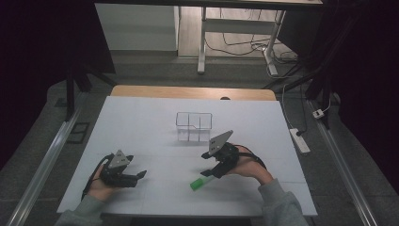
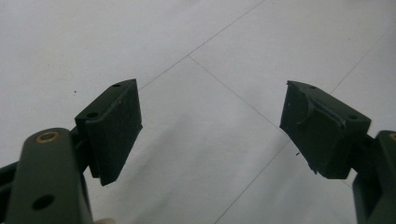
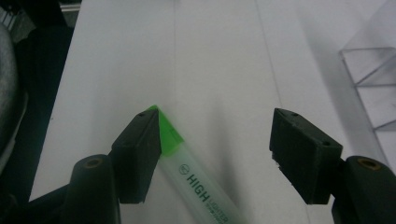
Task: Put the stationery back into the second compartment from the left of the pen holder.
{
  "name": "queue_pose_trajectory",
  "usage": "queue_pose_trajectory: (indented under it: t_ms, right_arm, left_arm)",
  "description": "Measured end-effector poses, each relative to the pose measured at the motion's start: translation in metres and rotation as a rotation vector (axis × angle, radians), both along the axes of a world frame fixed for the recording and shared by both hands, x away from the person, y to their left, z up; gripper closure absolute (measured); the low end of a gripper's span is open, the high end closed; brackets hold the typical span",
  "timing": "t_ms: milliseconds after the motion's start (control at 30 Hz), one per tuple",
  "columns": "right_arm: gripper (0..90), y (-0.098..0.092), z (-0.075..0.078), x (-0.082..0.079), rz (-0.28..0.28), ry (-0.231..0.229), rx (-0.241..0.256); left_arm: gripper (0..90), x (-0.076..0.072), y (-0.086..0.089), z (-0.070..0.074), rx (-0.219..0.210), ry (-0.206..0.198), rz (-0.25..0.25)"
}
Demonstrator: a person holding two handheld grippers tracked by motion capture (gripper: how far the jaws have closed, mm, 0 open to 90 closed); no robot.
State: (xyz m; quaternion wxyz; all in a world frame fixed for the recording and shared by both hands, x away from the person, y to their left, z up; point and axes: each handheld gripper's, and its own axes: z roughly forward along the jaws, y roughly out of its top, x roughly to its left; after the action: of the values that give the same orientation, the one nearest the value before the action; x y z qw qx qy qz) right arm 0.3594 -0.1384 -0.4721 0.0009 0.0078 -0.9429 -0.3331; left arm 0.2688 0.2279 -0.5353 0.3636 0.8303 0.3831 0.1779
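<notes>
A green highlighter [image 1: 199, 182] lies on the white table near its front edge. In the right gripper view the highlighter [image 3: 201, 182] has a bright green cap and a pale barrel printed HIGH, and it rests between the jaws against the left one. My right gripper [image 1: 210, 172] hovers over it, open [image 3: 215, 149]. My left gripper [image 1: 139, 175] sits low at the front left, open, with bare table between its jaws [image 2: 210, 126].
A clear plastic organiser [image 1: 194, 125] with compartments stands at the table's middle, beyond the right gripper; its corner [image 3: 373, 88] shows at the right. A power strip [image 1: 299, 140] lies off the table's right edge. Desk legs and cables are behind.
</notes>
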Motion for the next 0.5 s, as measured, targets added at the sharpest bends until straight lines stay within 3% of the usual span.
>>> queue_pose_trajectory:
  t_ms: [333,500]
  right_arm:
    - [33.1,0.0057,-0.0042,-0.0018,0.024,0.016,-0.011]
    - [32.4,0.0072,-0.0075,-0.0013,0.043,0.025,-0.04]
  left_arm:
    - [20.6,-0.0003,0.002,0.0015,-0.022,-0.004,0.007]
    - [20.4,0.0004,0.0019,0.0007,-0.015,-0.004,0.007]
